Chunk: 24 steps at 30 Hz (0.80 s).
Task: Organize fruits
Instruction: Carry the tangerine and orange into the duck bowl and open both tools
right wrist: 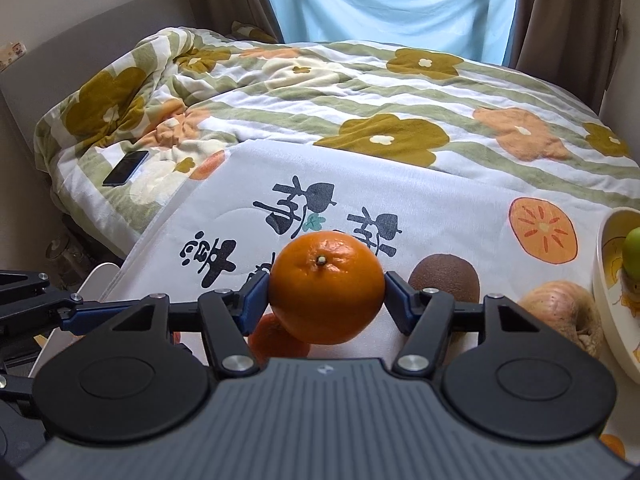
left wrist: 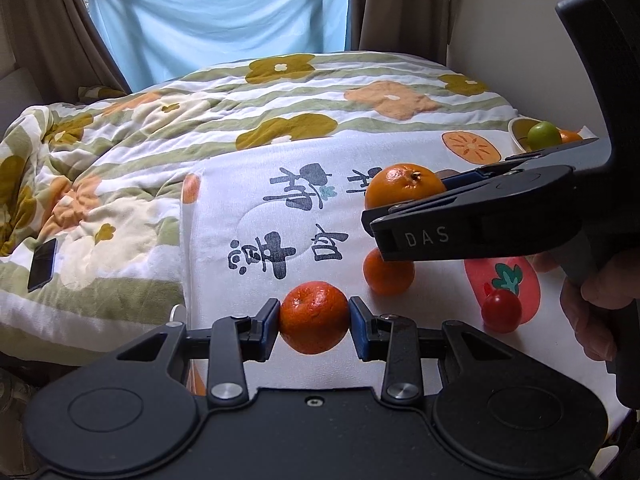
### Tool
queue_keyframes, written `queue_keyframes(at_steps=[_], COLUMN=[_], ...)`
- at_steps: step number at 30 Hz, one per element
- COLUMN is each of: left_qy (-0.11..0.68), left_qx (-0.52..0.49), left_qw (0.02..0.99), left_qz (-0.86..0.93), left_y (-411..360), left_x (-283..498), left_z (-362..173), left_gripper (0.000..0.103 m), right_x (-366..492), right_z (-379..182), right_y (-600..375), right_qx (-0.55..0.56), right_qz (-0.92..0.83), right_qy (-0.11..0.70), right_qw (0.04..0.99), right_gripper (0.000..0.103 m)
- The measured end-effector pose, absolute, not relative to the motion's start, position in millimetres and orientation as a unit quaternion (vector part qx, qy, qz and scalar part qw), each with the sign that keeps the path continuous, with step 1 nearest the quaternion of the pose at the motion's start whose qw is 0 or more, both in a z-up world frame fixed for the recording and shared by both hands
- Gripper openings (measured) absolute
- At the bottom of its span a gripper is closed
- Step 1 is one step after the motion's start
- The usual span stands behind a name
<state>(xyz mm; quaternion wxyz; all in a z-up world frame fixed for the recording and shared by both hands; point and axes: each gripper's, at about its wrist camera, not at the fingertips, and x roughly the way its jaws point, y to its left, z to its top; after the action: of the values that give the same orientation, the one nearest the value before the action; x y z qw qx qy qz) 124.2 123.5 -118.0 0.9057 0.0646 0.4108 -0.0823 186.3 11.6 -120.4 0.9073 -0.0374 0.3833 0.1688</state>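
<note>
Orange fruit is held in both grippers. The left gripper is clamped on a small, glossy mandarin; the right gripper is closed on a larger orange, pads pressing its sides, stem end up.

Risks, judged: both fruits are round and smooth-skinned and are pinched only at two narrow contacts, so a tilt or jolt could roll one out. A dropped fruit would land on the soft printed cloth and might roll toward its left edge, beside the quilt.

The right tool body hangs just above a loose mandarin and near a cherry tomato; a low sweep could knock them.

Room: the bowl sits at far right, with an onion and kiwi in the approach path. Clear cloth lies ahead, centre-left.
</note>
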Motion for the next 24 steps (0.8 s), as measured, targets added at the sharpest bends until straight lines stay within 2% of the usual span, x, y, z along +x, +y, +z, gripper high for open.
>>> queue_keyframes(at_steps=[11, 24], left_qy=[0.384, 0.366], left_qx=[0.061, 0.055], left_qw=[0.919, 0.927], left_qz=[-0.062, -0.061], left_y=[106, 41], left_x=[105, 91], left_z=[-79, -47], left_gripper=[0.04, 0.04], right_x=[164, 141], right_z=[-77, -38], right_y=[-16, -96], right_qx=[-0.02, -0.003], right_qz=[0.189, 0.184], right_qy=[0.355, 0.345], right_qw=[0.915, 0.921], right_gripper=[0.076, 0.076])
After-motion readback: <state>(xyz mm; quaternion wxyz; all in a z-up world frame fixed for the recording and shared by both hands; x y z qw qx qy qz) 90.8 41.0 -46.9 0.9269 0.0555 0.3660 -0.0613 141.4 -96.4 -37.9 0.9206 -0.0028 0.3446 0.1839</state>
